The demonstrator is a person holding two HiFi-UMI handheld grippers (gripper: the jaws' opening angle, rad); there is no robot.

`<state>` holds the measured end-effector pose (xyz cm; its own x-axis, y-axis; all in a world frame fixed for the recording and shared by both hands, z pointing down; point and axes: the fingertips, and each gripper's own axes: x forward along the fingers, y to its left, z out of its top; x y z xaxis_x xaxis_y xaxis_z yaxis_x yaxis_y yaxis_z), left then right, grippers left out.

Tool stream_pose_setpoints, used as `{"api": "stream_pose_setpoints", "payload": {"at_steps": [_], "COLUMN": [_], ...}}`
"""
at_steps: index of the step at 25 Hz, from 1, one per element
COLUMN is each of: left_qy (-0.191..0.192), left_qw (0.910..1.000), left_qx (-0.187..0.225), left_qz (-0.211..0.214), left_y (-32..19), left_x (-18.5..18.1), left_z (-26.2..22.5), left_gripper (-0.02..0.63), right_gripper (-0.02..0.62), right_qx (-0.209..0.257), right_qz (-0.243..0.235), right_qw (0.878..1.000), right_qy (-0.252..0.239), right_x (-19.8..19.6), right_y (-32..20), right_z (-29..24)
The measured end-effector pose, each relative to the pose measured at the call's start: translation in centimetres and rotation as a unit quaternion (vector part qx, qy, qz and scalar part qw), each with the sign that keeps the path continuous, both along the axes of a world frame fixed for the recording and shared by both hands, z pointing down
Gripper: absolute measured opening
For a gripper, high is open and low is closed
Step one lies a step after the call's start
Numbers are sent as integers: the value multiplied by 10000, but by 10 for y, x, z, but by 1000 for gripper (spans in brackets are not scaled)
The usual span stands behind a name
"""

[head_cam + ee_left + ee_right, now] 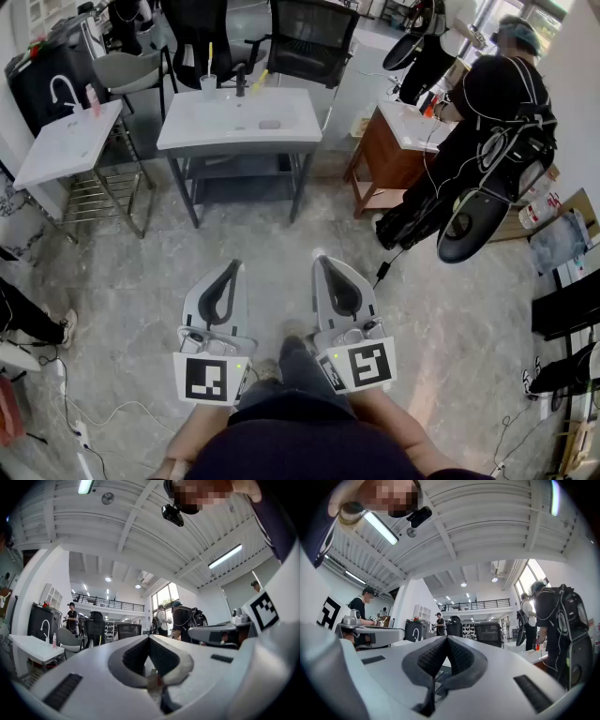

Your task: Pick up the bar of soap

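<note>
The bar of soap (270, 124) is a small greyish block lying on the right part of the grey washbasin stand (187, 136) at the far side of the floor. Both grippers hang low and near me, well short of the stand. My left gripper (232, 266) is shut with nothing between its jaws, and my right gripper (321, 260) beside it is shut and empty too. In the left gripper view the left gripper (149, 638) points out into the room with its tips touching. The right gripper (447, 638) in the right gripper view looks the same. The soap is hidden in both gripper views.
A cup (208, 86) and a black tap (241, 80) stand at the back of the grey stand. A white basin stand (66, 141) is at the left, a wooden vanity (370, 159) at the right. A person in black (478, 122) with gear bends at the vanity. Cables (66, 412) lie on the floor.
</note>
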<state>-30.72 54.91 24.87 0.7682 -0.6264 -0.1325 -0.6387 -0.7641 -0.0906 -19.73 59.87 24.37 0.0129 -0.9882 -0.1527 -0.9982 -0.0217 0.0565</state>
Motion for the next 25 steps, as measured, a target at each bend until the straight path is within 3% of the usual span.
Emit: {"api": "stream_pose_setpoints", "payload": {"at_steps": [7,15,20,25], "left_qy": [71,23,15,3], "left_qw": [9999,9998,9998,9996], "left_qx": [-72,-12,47,100], "left_qz": [-15,-214,-206,-267], "left_y": [-20,-74,-123,-187], "left_x": [13,28,59,106], "left_z": [-1,2,2,-6], "left_gripper": [0,0,0,0], "right_gripper": [15,17,21,77], "right_qx": [-22,40,14,-37], "right_qz": [-32,-187,-227,-314], "right_qw": [9998,9998,9997,9995], "right_qy": [-177,-34,22,36], "right_x": [17,33,62,107], "right_y": [-24,-86,-138,-203], "right_z": [1,5,8,6]}}
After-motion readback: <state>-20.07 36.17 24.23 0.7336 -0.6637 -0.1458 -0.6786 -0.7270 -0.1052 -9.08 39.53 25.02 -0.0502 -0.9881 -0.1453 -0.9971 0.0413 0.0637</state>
